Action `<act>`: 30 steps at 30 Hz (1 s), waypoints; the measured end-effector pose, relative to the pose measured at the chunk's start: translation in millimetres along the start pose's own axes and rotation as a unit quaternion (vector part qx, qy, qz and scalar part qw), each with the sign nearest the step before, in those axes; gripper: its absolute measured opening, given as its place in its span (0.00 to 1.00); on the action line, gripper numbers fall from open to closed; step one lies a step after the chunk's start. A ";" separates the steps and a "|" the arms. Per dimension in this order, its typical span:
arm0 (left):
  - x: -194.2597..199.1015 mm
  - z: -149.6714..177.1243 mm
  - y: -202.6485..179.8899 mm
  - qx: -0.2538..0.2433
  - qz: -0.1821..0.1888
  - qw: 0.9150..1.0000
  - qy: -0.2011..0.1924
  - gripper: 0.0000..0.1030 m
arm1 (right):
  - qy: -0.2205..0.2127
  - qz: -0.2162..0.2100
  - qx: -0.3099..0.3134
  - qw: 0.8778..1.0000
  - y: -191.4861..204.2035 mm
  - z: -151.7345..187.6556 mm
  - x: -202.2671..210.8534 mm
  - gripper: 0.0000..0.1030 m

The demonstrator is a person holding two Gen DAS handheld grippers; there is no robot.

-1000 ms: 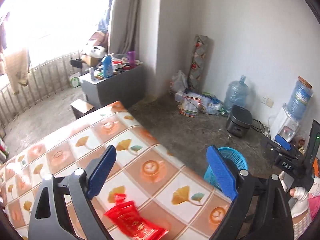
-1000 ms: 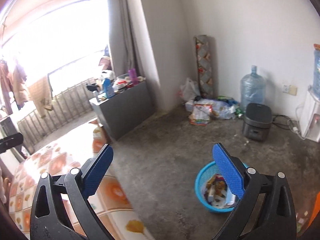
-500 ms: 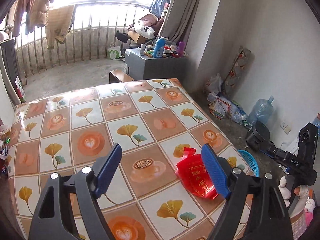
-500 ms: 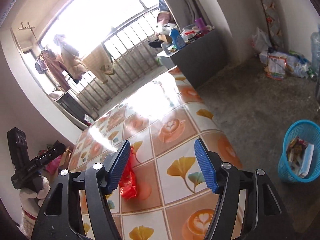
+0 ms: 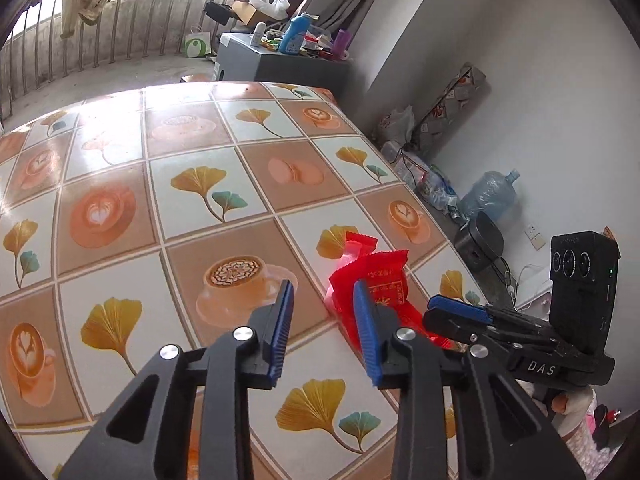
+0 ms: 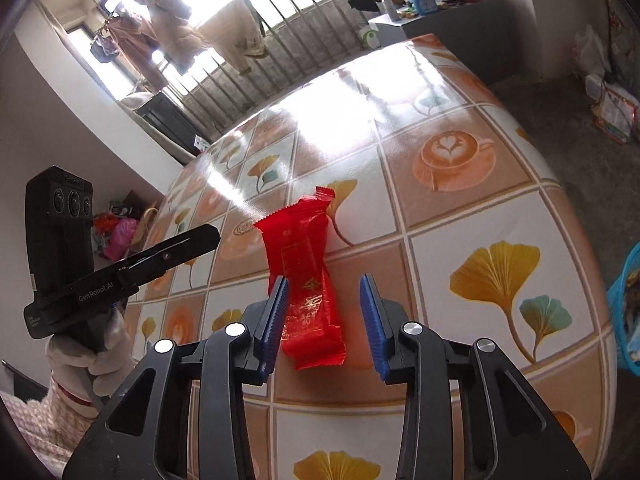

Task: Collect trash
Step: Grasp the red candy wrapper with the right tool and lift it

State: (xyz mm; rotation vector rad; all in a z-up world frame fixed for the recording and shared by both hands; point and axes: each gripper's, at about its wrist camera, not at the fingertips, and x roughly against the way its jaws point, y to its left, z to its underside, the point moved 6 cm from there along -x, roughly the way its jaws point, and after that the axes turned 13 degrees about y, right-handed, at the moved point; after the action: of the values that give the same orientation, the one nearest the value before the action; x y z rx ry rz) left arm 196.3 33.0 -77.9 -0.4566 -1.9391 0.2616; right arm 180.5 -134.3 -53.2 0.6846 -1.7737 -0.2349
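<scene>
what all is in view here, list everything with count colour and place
wrapper: one, red, flat on the table, between the right tongs' pads
table: one, tiled cloth with orange cups and yellow leaves
basket: one, blue, on the floor past the table edge
water jug: one, pale blue, by the wall
cabinet: one, grey, bottles on top
black appliance: one, on the floor
left tongs: black with blue pads, closing, nothing between them, beside the wrapper
right tongs: same colours, closing around the wrapper
gloved hand: white, holding the left tongs
</scene>
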 end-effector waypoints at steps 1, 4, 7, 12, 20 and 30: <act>-1.7 0.0 -0.9 -0.001 0.002 1.000 0.001 0.27 | 0.010 0.001 0.002 1.000 -0.1 0.8 -3.2 0.18; -3.7 -1.0 -3.1 -0.005 0.006 1.000 0.002 0.26 | 0.027 0.002 0.007 1.000 1.5 4.5 -10.7 0.06; -3.6 -2.8 -5.5 -0.008 0.007 1.000 0.000 0.26 | 0.021 0.005 0.012 1.000 -0.1 6.4 -1.7 0.05; -7.0 -4.4 -8.5 -0.013 0.007 1.000 0.003 0.26 | 0.004 -0.010 -0.008 1.000 -15.9 11.0 19.9 0.05; -8.3 5.3 -21.0 -0.025 0.017 0.999 0.017 0.26 | -0.010 -0.036 -0.067 0.997 -43.2 18.8 26.9 0.04; -29.9 24.2 -57.8 -0.062 0.057 0.994 0.065 0.26 | -0.004 -0.070 -0.072 0.995 -33.1 27.4 19.5 0.04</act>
State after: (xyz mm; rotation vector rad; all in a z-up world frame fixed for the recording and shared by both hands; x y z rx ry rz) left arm 173.4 -31.4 -90.3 -0.6518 -1.8115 0.1795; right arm 162.6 -177.0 -62.2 0.7045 -1.7004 -0.4573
